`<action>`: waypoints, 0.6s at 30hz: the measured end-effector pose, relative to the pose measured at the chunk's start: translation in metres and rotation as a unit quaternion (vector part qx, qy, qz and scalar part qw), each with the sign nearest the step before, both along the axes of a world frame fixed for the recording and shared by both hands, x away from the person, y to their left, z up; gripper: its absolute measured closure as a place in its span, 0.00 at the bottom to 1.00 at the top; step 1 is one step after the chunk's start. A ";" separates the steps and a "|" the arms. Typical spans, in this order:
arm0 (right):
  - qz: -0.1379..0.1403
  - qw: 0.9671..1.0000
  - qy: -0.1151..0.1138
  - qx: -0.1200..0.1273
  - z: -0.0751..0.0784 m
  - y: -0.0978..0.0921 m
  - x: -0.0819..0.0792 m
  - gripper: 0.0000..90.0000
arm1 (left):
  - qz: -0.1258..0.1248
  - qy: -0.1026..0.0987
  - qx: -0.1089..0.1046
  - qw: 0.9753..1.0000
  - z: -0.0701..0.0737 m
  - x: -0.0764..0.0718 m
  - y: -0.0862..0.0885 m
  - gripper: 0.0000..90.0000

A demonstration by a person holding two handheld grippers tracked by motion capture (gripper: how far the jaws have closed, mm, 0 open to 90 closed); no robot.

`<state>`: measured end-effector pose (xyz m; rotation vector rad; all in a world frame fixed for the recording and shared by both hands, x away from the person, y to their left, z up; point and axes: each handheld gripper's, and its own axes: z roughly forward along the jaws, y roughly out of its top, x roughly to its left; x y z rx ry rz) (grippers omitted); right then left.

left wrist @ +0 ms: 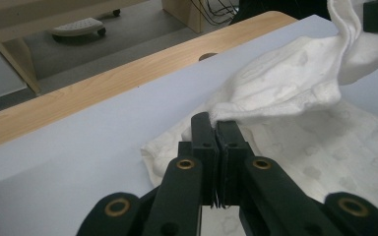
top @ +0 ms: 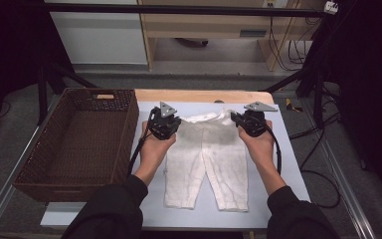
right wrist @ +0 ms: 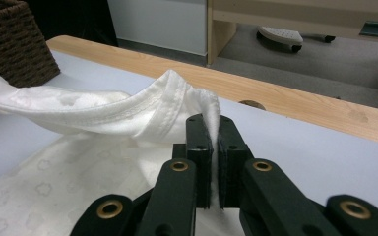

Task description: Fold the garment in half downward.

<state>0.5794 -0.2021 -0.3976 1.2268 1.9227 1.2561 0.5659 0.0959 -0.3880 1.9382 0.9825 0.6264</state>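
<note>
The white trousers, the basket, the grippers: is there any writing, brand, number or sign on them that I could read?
None can be read.
White trousers: a faint flower-like pattern in the cloth, no letters.
Left gripper and right gripper, each shut on the waistband: plain black jaws with brass rivets, no marking.
Wicker basket: no label.
Pale blue mat and wooden table edge: bare of text.

Even overhead light, dark edges in the high view; nearest parts of both gripper views blur softly.
</note>
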 end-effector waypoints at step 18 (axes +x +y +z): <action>0.004 1.000 0.008 0.002 -0.007 -0.007 -0.004 0.96 | -0.005 0.001 -0.003 1.000 -0.007 -0.008 0.001 0.98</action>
